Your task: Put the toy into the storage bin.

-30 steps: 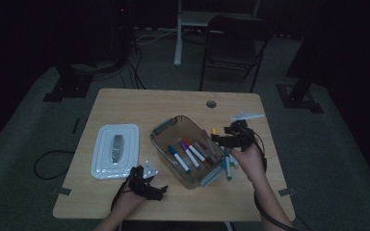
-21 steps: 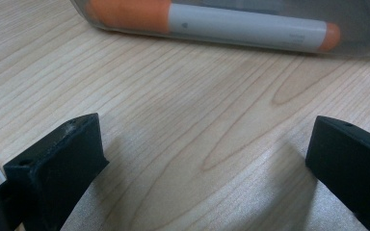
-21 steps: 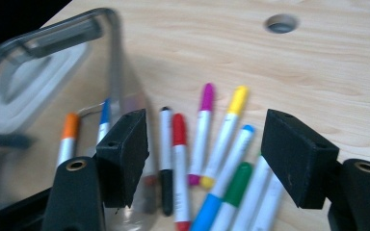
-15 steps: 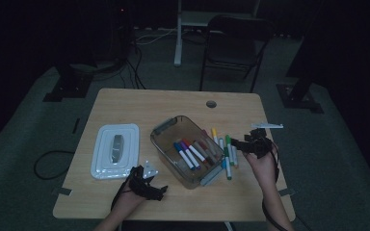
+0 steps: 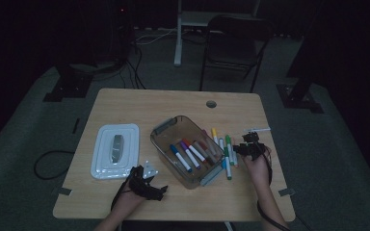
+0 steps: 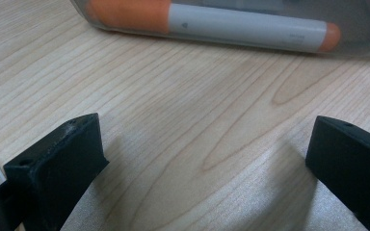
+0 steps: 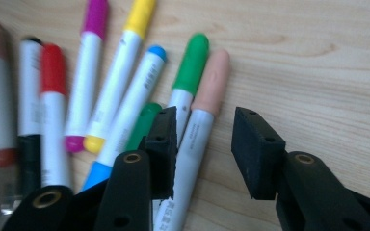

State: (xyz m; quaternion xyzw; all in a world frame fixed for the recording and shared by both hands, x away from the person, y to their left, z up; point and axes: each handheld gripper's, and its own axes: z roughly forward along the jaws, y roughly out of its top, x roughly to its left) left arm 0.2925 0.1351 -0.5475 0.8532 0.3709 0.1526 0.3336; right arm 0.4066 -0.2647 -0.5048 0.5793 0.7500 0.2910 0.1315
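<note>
Already several markers (image 5: 189,155) are laid in the bin (image 5: 161,128); six remain on the table (image 5: 125,103). Around the peach marker (image 7: 200,125) the right claw (image 7: 204,144) has been narrowing, ungripped. The left claw (image 6: 202,159) is rested released.

Print runs along the marker barrels (image 7: 192,139), seemingly too blurred to read.

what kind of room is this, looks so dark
Probably a lab or studio set up for recording: a small light wooden table on grey carpet, a black folding chair behind it, and black stand bases with cables around.
</note>
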